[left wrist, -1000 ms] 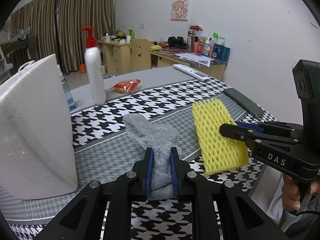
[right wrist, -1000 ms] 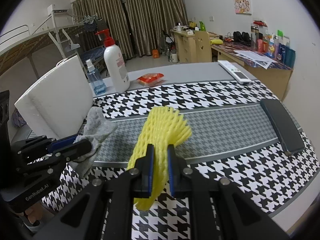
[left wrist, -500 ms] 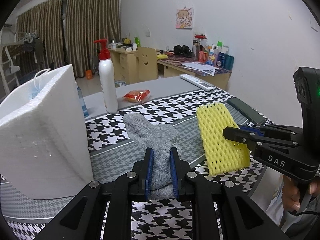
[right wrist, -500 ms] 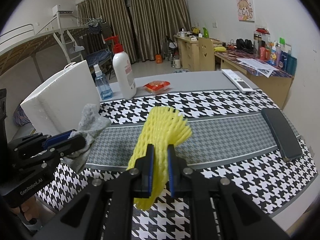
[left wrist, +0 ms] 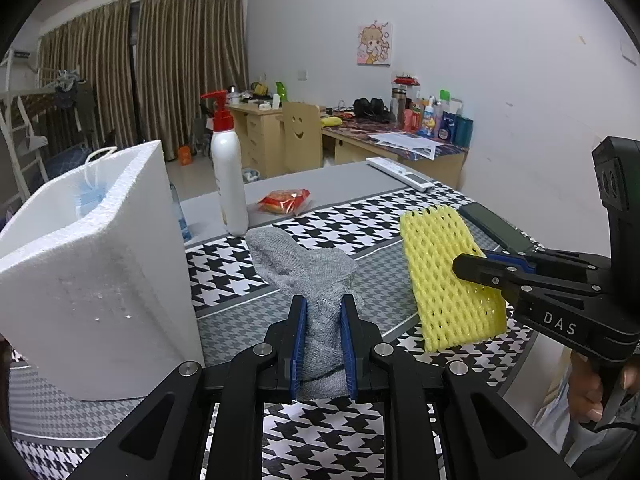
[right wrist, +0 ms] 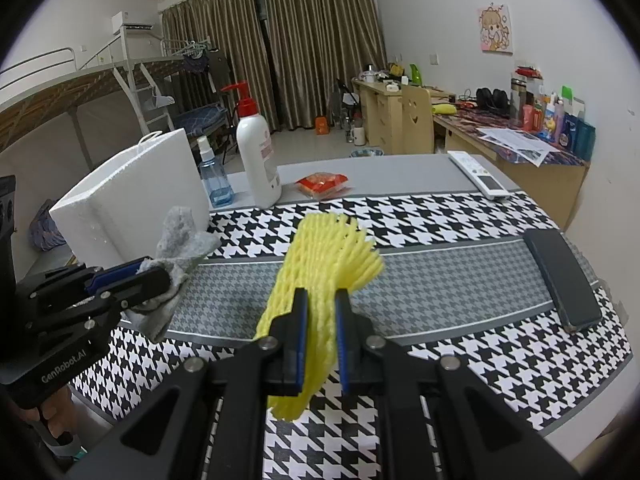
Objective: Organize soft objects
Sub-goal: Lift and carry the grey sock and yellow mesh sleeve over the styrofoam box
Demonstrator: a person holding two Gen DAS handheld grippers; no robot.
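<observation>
My left gripper (left wrist: 323, 304) is shut on a grey knitted sock (left wrist: 304, 264), held up above the houndstooth tablecloth (left wrist: 352, 216). In the right wrist view the same sock (right wrist: 176, 240) droops from the left gripper (right wrist: 156, 276) at the left. My right gripper (right wrist: 320, 300) is shut on a yellow foam net sleeve (right wrist: 332, 248), also lifted off the table. From the left wrist view the yellow sleeve (left wrist: 444, 272) hangs flat from the right gripper (left wrist: 472, 264). A white foam box (left wrist: 92, 280) stands open-topped at the left, beside the sock.
Behind the box stand a white pump bottle (right wrist: 256, 160) and a blue spray bottle (right wrist: 214, 180). A red snack packet (right wrist: 322, 182), a white remote (right wrist: 478, 174) and a dark flat case (right wrist: 562, 276) lie on the table. A person's hand (left wrist: 592, 392) holds the right gripper.
The left gripper has lifted a little with the sock, so the foam box's open top and inside now show. The right gripper with the yellow sleeve has stayed nearly still.
</observation>
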